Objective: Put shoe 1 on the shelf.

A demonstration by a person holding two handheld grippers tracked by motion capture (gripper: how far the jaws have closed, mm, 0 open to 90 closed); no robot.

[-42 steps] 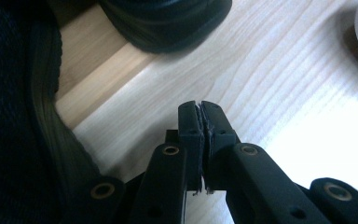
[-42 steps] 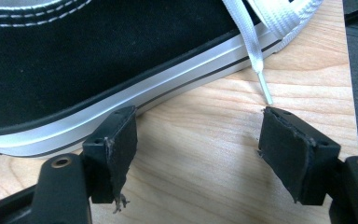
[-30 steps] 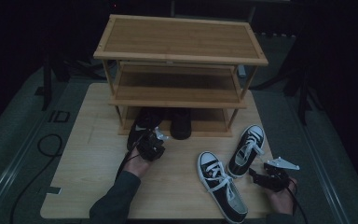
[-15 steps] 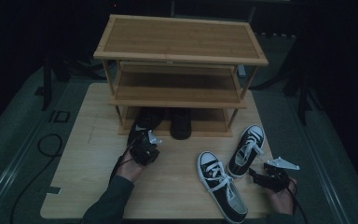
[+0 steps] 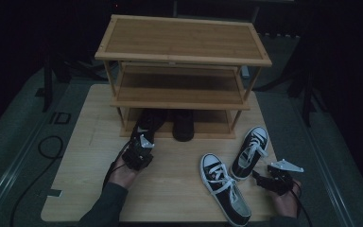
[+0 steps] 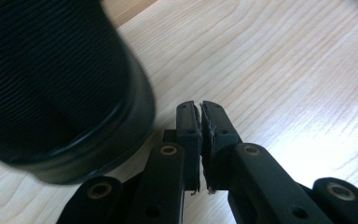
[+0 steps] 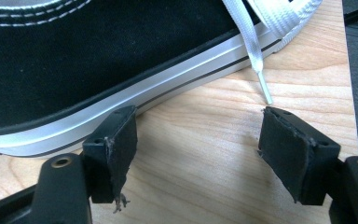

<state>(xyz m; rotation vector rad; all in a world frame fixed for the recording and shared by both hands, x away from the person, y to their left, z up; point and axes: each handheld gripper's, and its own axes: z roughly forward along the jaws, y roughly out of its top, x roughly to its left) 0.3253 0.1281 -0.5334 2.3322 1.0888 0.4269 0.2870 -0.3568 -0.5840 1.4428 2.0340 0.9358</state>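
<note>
Right claw (image 5: 264,178), jaws apart and empty, beside two sneakers (image 5: 224,187) on the tabletop (image 5: 85,142). Left claw (image 5: 141,144), closed on nothing, has drawn back from the black shoe (image 5: 146,124). Rack (image 5: 184,42): two black shoes on the bottom shelf.

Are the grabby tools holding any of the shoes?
No, nothing is held. The left tool is shut and empty beside a black shoe. The right tool is open next to a black-and-white sneaker.
</note>
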